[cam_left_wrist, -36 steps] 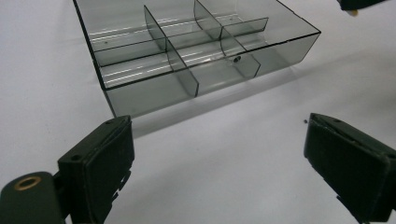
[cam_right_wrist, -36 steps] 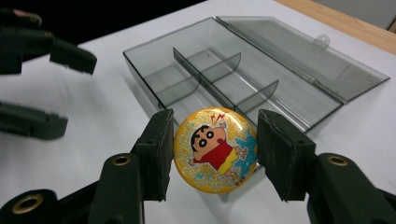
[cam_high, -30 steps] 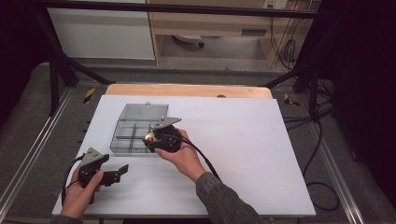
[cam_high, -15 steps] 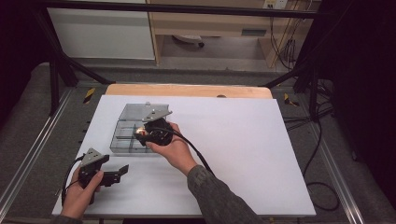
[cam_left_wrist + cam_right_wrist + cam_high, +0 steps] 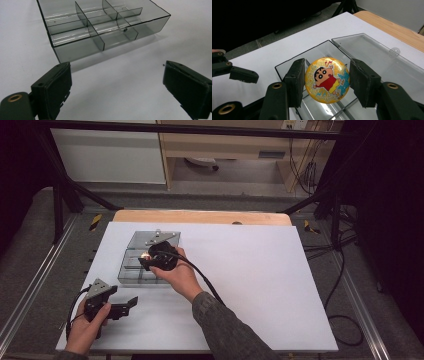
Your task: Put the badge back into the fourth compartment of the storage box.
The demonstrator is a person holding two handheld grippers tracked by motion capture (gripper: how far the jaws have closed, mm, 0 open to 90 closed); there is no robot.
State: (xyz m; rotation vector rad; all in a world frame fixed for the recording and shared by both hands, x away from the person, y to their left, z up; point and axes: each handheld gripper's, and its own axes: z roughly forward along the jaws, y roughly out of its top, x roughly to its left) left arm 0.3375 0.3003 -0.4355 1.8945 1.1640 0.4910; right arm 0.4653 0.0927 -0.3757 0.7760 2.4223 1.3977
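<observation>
Holding a round yellow badge (image 5: pixel 327 80) between its two jaws, the right tool (image 5: pixel 325 81) hangs just above the clear box (image 5: pixel 131 254) with the little walls inside. The badge has a cartoon child on it and is pinched at both sides. Under the tool are the open parts of the box, and past it lies the flat lid (image 5: pixel 377 53). The left tool (image 5: pixel 117 85) sits low over the white bench (image 5: pixel 260 270), near the box, with its jaws spread wide and nothing in them. I think the badge is about to go in. Next it should come down into one part and then let go.

R claw (image 5: pixel 146 262) — further over box (image 5: pixel 131 276)
</observation>
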